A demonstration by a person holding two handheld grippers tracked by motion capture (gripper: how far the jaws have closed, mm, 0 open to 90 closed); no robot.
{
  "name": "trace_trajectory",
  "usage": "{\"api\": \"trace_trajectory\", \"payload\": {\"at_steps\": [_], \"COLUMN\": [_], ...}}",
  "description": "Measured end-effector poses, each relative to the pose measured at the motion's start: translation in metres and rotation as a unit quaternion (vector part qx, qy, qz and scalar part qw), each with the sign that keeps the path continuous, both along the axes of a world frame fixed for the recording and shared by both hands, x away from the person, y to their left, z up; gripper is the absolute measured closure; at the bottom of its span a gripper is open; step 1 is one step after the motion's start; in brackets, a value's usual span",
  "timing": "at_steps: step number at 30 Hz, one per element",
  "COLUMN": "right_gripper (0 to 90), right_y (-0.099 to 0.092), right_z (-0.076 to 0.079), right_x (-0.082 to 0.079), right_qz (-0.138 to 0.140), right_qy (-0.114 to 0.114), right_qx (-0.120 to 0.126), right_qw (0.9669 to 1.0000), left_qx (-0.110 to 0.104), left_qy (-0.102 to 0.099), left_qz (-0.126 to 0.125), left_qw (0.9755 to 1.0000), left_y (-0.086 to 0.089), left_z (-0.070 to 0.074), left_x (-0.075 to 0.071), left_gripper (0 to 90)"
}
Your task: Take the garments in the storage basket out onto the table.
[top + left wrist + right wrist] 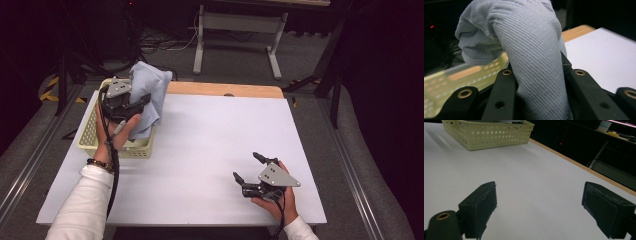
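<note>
L gripper (131, 102) clamped on pale blue knit cloth (148, 95) above perforated yellow-green plastic basket (90, 132); hanging tail may snag rim. R gripper (248, 168) jaws apart, idle.

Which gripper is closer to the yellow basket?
The left. The left gripper is right over the yellow basket, clamped on the blue-grey cloth. The right gripper is far across the white table, open and holding nothing.

Grey ribbed cloth (534, 57) bunched, pinched upright, raised above yellow basket (90, 132).
</note>
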State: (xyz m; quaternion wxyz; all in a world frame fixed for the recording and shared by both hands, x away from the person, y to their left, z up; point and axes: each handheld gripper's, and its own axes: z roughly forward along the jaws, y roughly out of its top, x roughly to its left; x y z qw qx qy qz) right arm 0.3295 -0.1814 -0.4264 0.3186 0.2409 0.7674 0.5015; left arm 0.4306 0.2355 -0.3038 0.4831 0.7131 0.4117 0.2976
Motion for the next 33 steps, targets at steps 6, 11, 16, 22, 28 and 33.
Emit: {"api": "trace_trajectory", "payload": {"at_steps": [6, 11, 16, 22, 28, 33], "right_gripper": [13.1, 13.1, 13.1, 13.1, 13.1, 13.5], "right_y": [-0.006, -0.013, -0.018, -0.022, -0.024, -0.024], "right_z": [0.001, 0.003, 0.004, 0.003, 0.001, -0.003], "right_x": [0.002, 0.004, 0.006, 0.007, 0.008, 0.009], "right_qz": [-0.009, -0.022, -0.032, -0.036, -0.039, -0.042], "right_qy": [0.000, -0.004, -0.002, -0.001, 0.004, 0.014], "right_qx": [0.006, 0.011, 0.016, 0.015, 0.015, 0.010], "right_qw": [0.9999, 0.9997, 0.9994, 0.9992, 0.9991, 0.9990], "left_qx": [0.001, -0.018, -0.018, -0.024, -0.021, -0.023], "left_qy": [-0.021, -0.013, -0.002, 0.022, 0.054, 0.070], "left_qz": [-0.040, -0.105, -0.148, -0.200, -0.219, -0.209], "left_qw": [0.9990, 0.9943, 0.9888, 0.9793, 0.9741, 0.9751], "left_y": [-0.033, -0.075, -0.106, -0.145, -0.163, -0.161], "left_z": [0.009, 0.001, -0.012, -0.034, -0.064, -0.079], "left_x": [-0.011, -0.019, -0.024, -0.029, -0.030, -0.028], "left_gripper": [70.1, 70.1, 70.1, 69.8, 68.4, 62.7]}}
